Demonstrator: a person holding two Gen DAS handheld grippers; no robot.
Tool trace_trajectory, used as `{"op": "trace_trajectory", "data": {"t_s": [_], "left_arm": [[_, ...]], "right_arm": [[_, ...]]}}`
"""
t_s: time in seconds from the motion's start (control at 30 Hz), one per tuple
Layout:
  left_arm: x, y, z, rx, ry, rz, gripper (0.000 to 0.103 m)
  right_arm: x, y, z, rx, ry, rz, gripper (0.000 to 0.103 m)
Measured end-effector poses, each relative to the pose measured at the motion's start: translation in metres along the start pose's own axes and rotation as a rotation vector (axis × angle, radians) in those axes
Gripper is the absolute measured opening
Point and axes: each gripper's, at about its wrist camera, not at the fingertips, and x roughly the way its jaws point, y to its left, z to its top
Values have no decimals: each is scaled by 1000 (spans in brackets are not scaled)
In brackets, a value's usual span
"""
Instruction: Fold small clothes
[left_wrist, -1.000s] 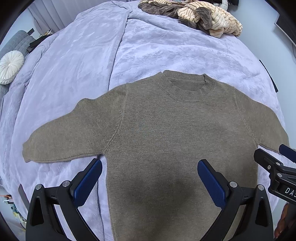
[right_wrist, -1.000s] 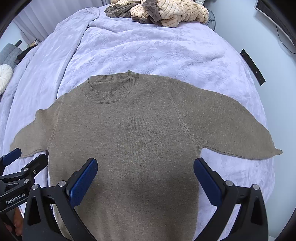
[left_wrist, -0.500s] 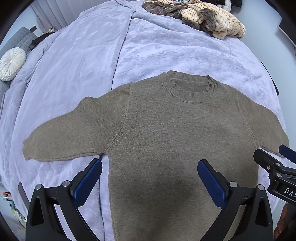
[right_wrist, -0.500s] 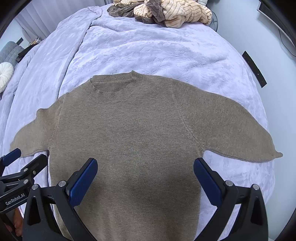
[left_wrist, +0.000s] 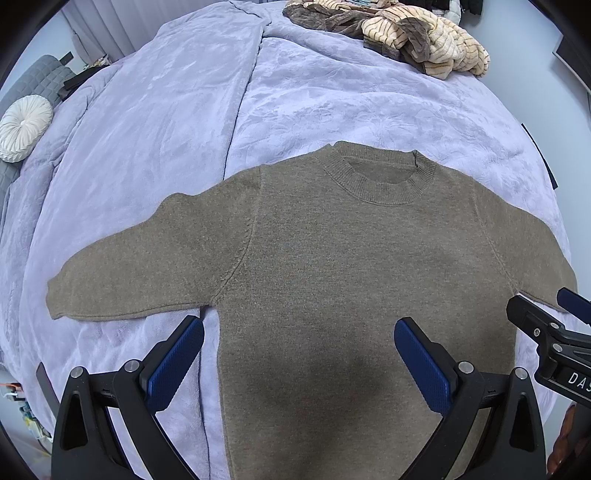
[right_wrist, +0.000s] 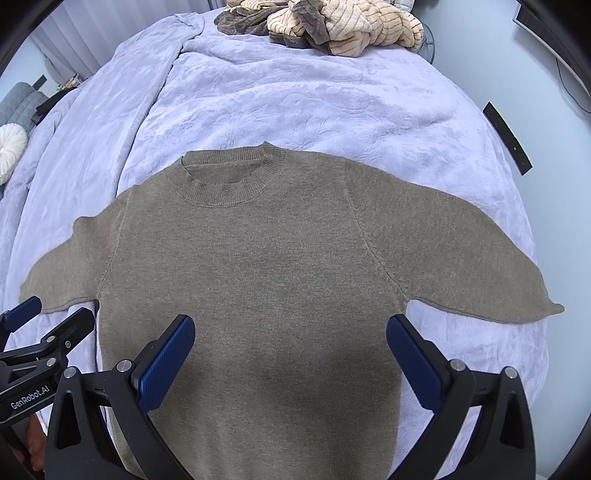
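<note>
- The brown knit sweater (left_wrist: 332, 280) lies flat and face up on the lavender bedspread (left_wrist: 166, 129), collar (left_wrist: 384, 184) pointing away from me, hem end nearest me and running out of view below my fingers.
- No fold shows anywhere on the sweater: both sleeves are spread out to the sides, the body is one smooth layer. I judge the spreading-out is done and the folding itself has not begun.
- The sweater's left sleeve (left_wrist: 133, 273) stretches well out from the body, its cuff resting on the bedspread; the right sleeve (right_wrist: 461, 258) does the same on the other side, with a small pointed tip at its cuff.
- My left gripper (left_wrist: 299, 354) hangs over the sweater's lower left part, spread wide and holding nothing; one pad sits over the bedspread just beside the side seam, the other over the body.
- My right gripper (right_wrist: 290, 350) hangs over the lower right part, likewise spread wide and empty, one pad over the body and one at the sweater's side edge.
- What is left, as I judge it: bring each sleeve in across the body, then fold the body up toward the collar.
- Well beyond the collar, at the far end of the bedspread, sits a heap of striped cream and brown clothes (right_wrist: 332, 26), not yet touched as far as I can tell.
- Far off to the sweater's left a round white cushion (left_wrist: 24, 127) lies beside the bedspread.
</note>
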Motion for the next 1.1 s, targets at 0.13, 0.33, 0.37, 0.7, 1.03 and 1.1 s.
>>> {"op": "trace_trajectory", "data": {"t_s": [0.13, 0.33, 0.37, 0.7, 1.03, 1.1], "left_arm": [[0, -1, 0, -2, 1, 0, 103], [-2, -1, 0, 0, 3, -2, 103], [-1, -1, 0, -1, 3, -1, 103], [0, 1, -1, -3, 7, 0, 103], [3, 4, 0, -12, 10, -2, 103], [4, 5, 0, -16, 11, -3, 103]], "right_arm": [[0, 0, 0, -1, 0, -1, 103], [0, -1, 1, 1, 2, -2, 103], [0, 0, 1, 1, 3, -3, 103], [4, -1, 1, -2, 13, -1, 103], [7, -1, 1, -5, 23, -8, 103], [8, 0, 0, -8, 25, -9, 103]]}}
